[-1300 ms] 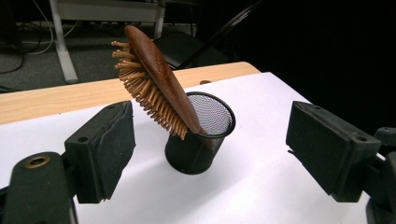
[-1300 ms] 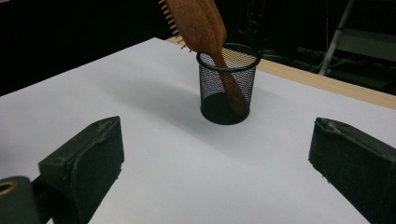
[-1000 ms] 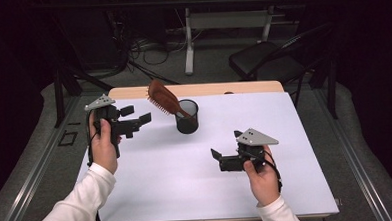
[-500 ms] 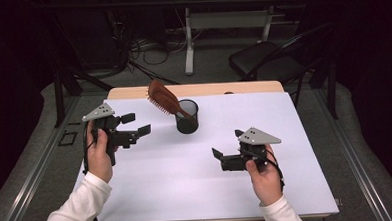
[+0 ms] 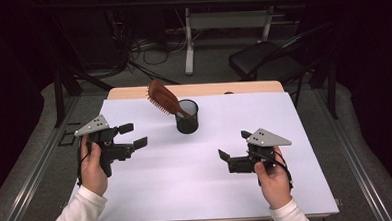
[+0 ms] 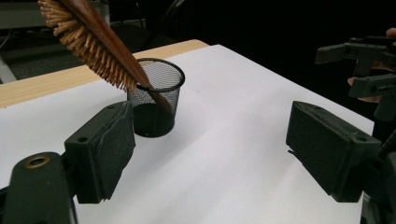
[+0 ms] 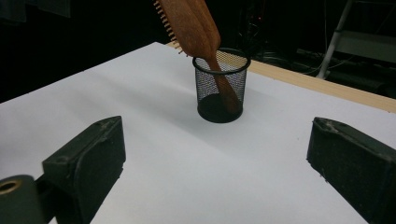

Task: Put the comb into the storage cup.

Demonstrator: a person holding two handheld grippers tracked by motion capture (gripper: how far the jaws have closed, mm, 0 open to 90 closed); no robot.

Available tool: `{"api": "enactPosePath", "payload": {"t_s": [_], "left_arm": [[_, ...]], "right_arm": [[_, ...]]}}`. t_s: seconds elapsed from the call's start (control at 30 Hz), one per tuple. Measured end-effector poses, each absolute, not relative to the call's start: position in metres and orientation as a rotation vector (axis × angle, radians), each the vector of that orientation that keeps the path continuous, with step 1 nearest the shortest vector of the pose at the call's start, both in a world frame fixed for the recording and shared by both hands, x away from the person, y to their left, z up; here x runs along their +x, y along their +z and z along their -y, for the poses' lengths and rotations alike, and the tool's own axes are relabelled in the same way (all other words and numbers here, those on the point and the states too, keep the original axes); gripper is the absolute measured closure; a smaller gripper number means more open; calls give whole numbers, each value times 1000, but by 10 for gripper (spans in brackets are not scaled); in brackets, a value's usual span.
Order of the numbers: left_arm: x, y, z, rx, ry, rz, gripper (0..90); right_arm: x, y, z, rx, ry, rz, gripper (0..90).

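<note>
A brown wooden hairbrush (image 5: 163, 98) stands handle-down in a black mesh cup (image 5: 187, 117) at the back middle of the white table, its bristled head leaning out to the left. The left gripper view has the brush (image 6: 95, 44) and cup (image 6: 154, 100) just ahead. From the right gripper view the brush (image 7: 198, 28) and cup (image 7: 222, 86) stand farther off. My left gripper (image 5: 133, 135) is open, held left of the cup, nothing between its jaws. My right gripper (image 5: 234, 145) is open too, low over the table at the right front.
The white sheet (image 5: 187, 186) covers a wooden table whose bare edge (image 5: 203, 89) runs along the back. Behind it stand a dark chair (image 5: 267, 62), a table leg and cables on the floor. The other gripper (image 6: 369, 63) appears at the right of the left gripper view.
My left gripper has drawn back toward the front left and lower, away from the cup. The right gripper has barely shifted. Brush and cup stay put.
</note>
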State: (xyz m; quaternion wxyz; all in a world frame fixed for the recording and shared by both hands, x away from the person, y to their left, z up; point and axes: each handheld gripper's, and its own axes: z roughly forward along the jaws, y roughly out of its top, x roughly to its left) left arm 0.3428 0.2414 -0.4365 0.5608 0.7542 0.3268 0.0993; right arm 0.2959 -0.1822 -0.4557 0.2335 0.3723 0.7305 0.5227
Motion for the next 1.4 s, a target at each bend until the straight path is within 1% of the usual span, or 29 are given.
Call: {"api": "enactPosePath", "payload": {"t_s": [0.23, 0.83, 1.03, 1.4], "left_arm": [[333, -447, -250, 1773, 227, -760, 158], [306, -477, -257, 1765, 225, -711, 157], [302, -490, -258, 1764, 205, -695, 157], [299, -506, -262, 1779, 224, -681, 157]], "right_arm": [[291, -463, 195, 1038, 1426, -2003, 0], [277, -485, 224, 1114, 1385, -1935, 0], [275, -495, 230, 1126, 1381, -1918, 0], [276, -508, 241, 1159, 1366, -1895, 0]]}}
